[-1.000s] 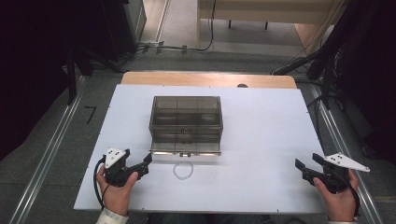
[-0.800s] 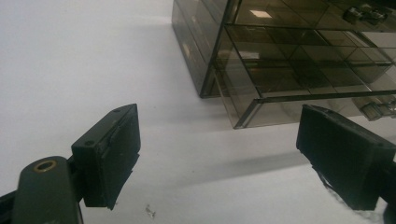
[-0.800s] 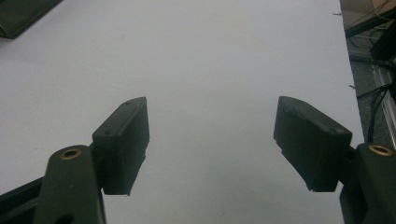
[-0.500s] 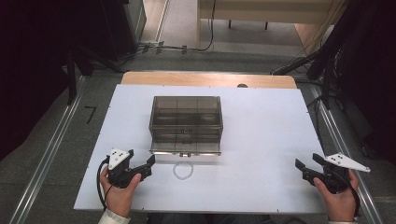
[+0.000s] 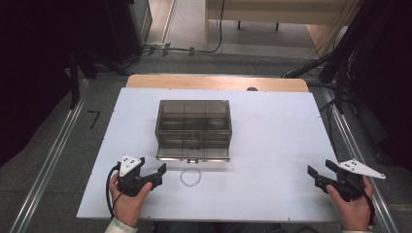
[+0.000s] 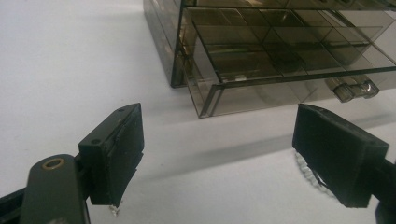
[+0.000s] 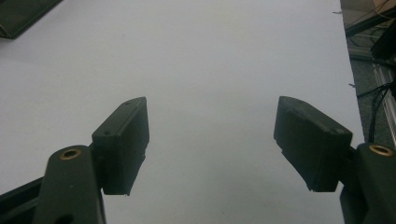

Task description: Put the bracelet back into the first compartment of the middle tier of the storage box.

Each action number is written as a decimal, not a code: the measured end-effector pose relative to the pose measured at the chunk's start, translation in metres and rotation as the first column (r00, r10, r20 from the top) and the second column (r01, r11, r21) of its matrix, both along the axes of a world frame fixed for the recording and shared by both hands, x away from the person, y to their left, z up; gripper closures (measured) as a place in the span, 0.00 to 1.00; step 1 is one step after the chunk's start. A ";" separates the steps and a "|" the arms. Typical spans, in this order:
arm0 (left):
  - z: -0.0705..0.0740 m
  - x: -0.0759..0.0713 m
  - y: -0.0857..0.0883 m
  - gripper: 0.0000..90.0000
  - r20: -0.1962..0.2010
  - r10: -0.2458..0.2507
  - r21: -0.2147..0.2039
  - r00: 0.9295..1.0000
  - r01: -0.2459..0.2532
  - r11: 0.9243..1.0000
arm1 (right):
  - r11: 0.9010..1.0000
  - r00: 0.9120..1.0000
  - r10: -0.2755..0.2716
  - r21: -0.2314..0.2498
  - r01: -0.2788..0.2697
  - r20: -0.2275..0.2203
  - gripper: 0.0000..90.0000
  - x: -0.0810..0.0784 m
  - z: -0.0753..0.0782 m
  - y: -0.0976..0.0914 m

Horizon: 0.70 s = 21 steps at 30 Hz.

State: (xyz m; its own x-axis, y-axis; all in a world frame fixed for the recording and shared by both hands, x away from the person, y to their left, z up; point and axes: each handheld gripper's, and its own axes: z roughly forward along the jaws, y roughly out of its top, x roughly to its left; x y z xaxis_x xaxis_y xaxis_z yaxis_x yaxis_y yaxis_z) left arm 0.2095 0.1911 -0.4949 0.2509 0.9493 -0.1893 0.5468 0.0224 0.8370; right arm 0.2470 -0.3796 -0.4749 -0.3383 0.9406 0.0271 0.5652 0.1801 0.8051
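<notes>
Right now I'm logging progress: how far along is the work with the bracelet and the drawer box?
Done: the smoky drawer box has its bottom drawer pulled out. In hand: the left claw, jaws just closing slightly with nothing between them, sits beside the beaded bracelet lying on the white table. Left: gripping the bracelet, likely stowing it. The right claw rests open, empty.

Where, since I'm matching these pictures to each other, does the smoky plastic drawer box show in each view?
High view: the drawer box stands at mid-table, slightly left of centre.
Left gripper view: the drawer box takes up the upper right, seen close.
Right gripper view: the drawer box is a dark corner at the top left edge.
Shared landmark: the white tabletop.
</notes>
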 end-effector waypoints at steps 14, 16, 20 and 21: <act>-0.002 0.000 -0.011 0.29 -0.024 -0.038 0.046 0.999 0.039 0.998 | 1.000 1.000 -0.002 0.006 0.002 0.001 0.28 0.000 0.000 -0.001; -0.001 0.000 -0.012 0.32 -0.026 -0.044 0.054 0.999 0.046 0.997 | 1.000 1.000 -0.002 0.005 0.002 0.002 0.28 0.000 0.000 -0.001; -0.002 0.000 -0.016 0.35 -0.029 -0.054 0.061 0.998 0.056 0.997 | 1.000 1.000 -0.002 0.006 0.002 0.002 0.28 0.000 0.000 -0.001; -0.002 0.000 -0.016 0.35 -0.031 -0.058 0.062 0.998 0.060 0.996 | 1.000 1.000 -0.002 0.006 0.002 0.002 0.28 0.000 0.000 -0.001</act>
